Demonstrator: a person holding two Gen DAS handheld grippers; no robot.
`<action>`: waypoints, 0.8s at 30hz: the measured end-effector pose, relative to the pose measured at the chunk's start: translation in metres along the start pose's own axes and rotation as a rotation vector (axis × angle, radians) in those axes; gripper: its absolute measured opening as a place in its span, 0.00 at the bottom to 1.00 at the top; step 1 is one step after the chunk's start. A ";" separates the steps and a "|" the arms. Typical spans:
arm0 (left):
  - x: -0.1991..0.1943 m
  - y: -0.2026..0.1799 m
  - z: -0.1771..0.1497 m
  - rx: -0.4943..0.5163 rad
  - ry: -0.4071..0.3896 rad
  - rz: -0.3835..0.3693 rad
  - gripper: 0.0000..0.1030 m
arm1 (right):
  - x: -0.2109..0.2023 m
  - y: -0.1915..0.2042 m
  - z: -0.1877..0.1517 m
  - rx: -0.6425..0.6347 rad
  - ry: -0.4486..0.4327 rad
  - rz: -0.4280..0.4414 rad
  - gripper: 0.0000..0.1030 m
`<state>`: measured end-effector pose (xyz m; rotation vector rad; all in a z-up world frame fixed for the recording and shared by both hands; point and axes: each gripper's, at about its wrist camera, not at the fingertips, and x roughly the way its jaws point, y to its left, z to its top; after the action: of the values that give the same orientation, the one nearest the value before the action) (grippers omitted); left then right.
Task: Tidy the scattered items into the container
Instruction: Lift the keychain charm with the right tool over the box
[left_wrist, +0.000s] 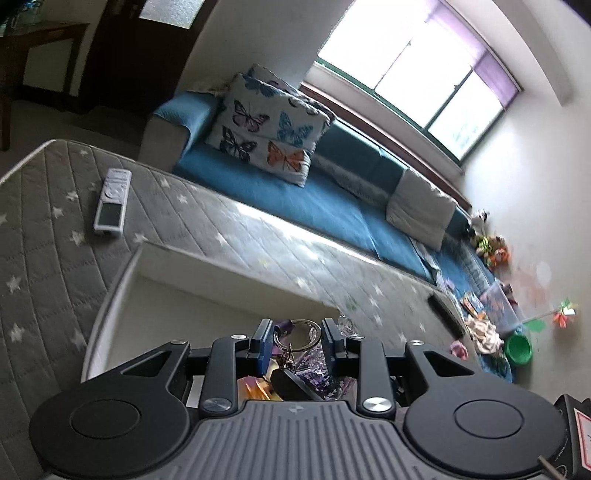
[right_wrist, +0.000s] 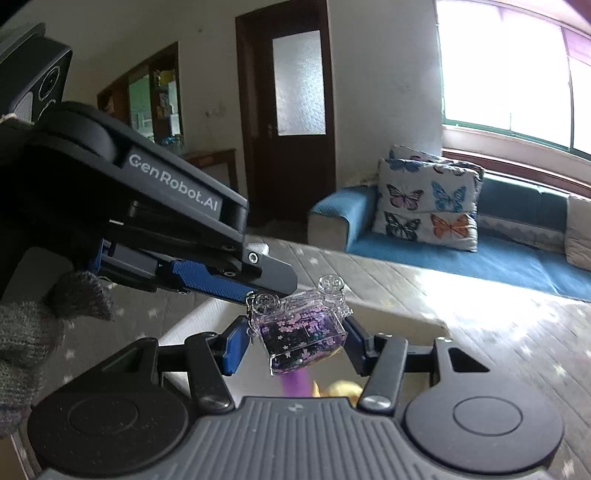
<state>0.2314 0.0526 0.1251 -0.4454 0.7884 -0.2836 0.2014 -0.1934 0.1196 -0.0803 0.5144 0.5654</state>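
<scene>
two tools: left (left_wrist: 294, 341), right (right_wrist: 293, 341). one white container (left_wrist: 221, 273), one glitter keychain charm (right_wrist: 304, 330), one remote (left_wrist: 112, 201), two butterfly pillows (left_wrist: 266, 125), one green bowl (left_wrist: 519, 349).

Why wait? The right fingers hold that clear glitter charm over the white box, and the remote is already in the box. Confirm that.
Not quite. The remote still lies on the grey starred mattress, outside the white box, as the left wrist view shows. The rest holds: the right gripper holds the clear glitter charm over the box.
</scene>
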 end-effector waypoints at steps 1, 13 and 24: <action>-0.001 0.003 0.005 -0.004 -0.010 0.002 0.30 | 0.004 0.000 0.003 -0.002 -0.001 0.005 0.54; 0.049 0.054 -0.003 -0.079 0.101 0.068 0.30 | 0.074 -0.007 -0.014 0.006 0.149 0.063 0.54; 0.068 0.075 -0.018 -0.100 0.163 0.112 0.30 | 0.101 0.004 -0.035 -0.030 0.251 0.067 0.54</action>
<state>0.2701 0.0856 0.0360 -0.4742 0.9866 -0.1781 0.2571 -0.1478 0.0401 -0.1645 0.7549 0.6329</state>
